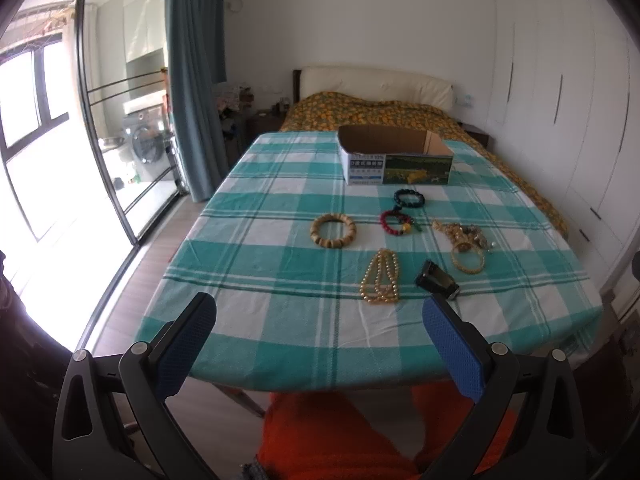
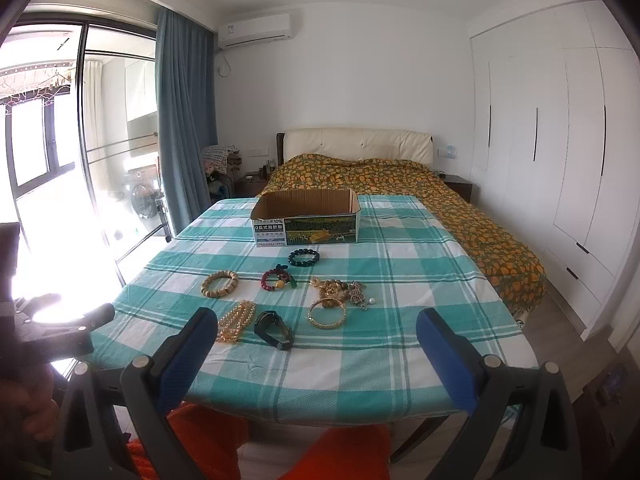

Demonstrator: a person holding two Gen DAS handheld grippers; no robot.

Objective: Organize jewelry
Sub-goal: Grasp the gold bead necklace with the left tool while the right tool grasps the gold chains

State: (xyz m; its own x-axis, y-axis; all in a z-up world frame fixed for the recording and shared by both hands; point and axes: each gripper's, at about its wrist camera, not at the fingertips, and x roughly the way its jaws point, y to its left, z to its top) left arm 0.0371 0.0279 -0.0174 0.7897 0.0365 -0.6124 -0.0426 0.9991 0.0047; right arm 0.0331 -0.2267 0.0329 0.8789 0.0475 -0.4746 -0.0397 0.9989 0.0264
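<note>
An open brown cardboard box (image 2: 306,216) sits at the far side of the teal-and-white checked tablecloth (image 2: 420,280) (a bed lies behind it). Before the box lie a dark beaded bracelet (image 2: 304,257), then a red beaded bracelet (image 2: 276,279) with a tan wooden bracelet (image 2: 219,285) to its left; nearest, a black wristwatch (image 2: 274,329) lies between a gold bead necklace (image 2: 236,321) and a gold bangle (image 2: 327,313).

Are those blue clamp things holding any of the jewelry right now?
No. The left tool and right tool are both open and empty; the pearl necklace and black wristwatch lie untouched on the checked tablecloth.
</note>
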